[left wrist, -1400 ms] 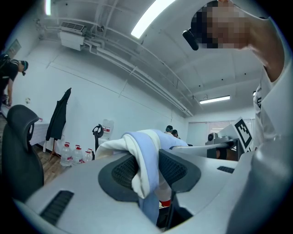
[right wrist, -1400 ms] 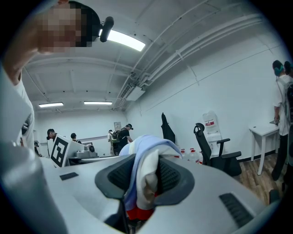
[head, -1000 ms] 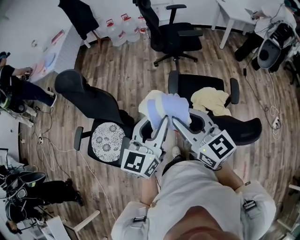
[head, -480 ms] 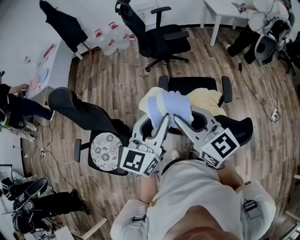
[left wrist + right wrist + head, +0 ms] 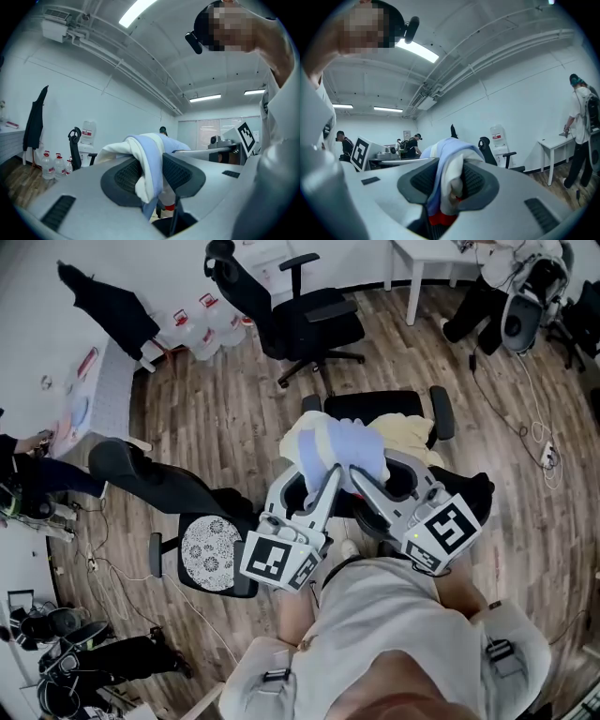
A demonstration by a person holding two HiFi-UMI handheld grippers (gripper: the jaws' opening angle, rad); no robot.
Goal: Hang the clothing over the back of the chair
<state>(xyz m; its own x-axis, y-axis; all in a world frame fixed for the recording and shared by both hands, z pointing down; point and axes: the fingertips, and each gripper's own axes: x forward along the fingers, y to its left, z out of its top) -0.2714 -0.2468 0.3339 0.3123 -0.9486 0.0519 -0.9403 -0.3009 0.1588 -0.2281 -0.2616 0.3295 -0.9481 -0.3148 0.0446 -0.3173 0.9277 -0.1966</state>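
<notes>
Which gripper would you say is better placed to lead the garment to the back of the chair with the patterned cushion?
Left, probably. Both clamp the garment, but the left gripper sits on the side toward that chair back; the right gripper would have to cross over.

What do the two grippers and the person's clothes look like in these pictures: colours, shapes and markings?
The left gripper and right gripper are light grey plastic, each with two long tapering jaws lined with dark ribbed pads. Each carries a white cube with black square markers. The person wears a pale short-sleeved shirt.
</notes>
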